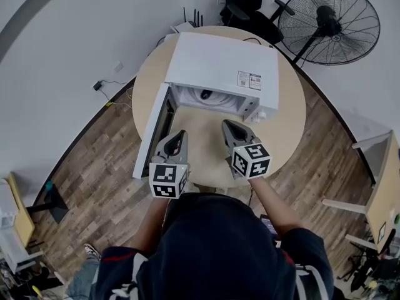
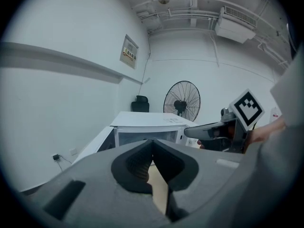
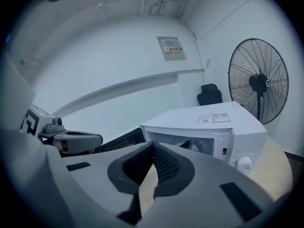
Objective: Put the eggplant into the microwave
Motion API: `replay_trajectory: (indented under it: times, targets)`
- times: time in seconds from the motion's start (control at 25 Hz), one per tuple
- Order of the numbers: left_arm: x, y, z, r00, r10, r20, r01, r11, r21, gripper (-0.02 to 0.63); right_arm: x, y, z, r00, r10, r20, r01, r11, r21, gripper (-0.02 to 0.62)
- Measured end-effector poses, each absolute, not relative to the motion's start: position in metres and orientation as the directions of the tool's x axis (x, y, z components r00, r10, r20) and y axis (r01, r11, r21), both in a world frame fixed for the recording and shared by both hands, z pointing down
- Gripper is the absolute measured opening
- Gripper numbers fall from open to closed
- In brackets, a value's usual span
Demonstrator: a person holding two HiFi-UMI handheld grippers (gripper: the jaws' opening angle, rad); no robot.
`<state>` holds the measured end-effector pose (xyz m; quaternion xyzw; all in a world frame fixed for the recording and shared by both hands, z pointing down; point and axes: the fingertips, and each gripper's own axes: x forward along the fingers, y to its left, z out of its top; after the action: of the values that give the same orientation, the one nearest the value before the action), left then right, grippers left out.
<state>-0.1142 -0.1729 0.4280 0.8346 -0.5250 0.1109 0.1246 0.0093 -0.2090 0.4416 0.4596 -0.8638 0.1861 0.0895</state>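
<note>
Surface: round beige table (image 1: 284, 127) on a wood-plank floor (image 1: 94, 174), close to a curved white wall. On the table we list one white microwave (image 1: 219, 61); its door (image 1: 152, 136) is swung wide open to the left in the head view, and the cavity faces the person. Eggplant (image 3: 186, 145): inside the cavity, a dark body w/ a green stem end, well apart from both grippers. Room, beyond the table: black pedestal fan (image 1: 329, 24), black office chair (image 1: 247, 5), white router (image 1: 184, 25) w/ antennas, wall plug (image 1: 99, 85), framed notice (image 2: 129, 52) on the wall. Left gripper (image 1: 181, 132): held over the table's near part, in front of the open door, pointing at the microwave and tilted slightly down; jaw tips meet, nothing between them. Right gripper (image 1: 226, 124): alongside, apart from the left one, same heading, in front of the cavity; jaws closed tip to tip, empty. Each carries its marker cube nearest the person. We see a bare right forearm (image 1: 275, 202) running back to a dark top; the left arm is mostly hidden below the head.
</note>
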Motion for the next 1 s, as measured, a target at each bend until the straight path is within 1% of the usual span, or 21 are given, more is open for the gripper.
replay_trajectory:
  times: [0.08,0.32,0.76,1.0]
  targets:
    - [-0.114,-0.170,0.420,0.421,-0.856,0.302,-0.905,-0.417,0.080,0.014,0.013,-0.205,0.432,-0.560,-0.770,0.305,-0.828,0.505,-0.245,0.012]
    - [-0.108,-0.163,0.403,0.416,-0.867,0.273,-0.904,-0.426,0.026,0.014,0.020,-0.194,0.407,-0.537,-0.804,0.255,-0.844,0.514,-0.155,0.012]
    - [-0.101,-0.158,0.395,0.412,-0.876,0.250,-0.907,-0.420,0.021,0.014,0.037,-0.186,0.398,-0.532,-0.814,0.233,-0.847,0.505,-0.169,0.012]
    - [-0.097,-0.158,0.395,0.413,-0.876,0.250,-0.906,-0.422,0.018,0.015,0.034,-0.184,0.398,-0.542,-0.809,0.227,-0.840,0.511,-0.184,0.012]
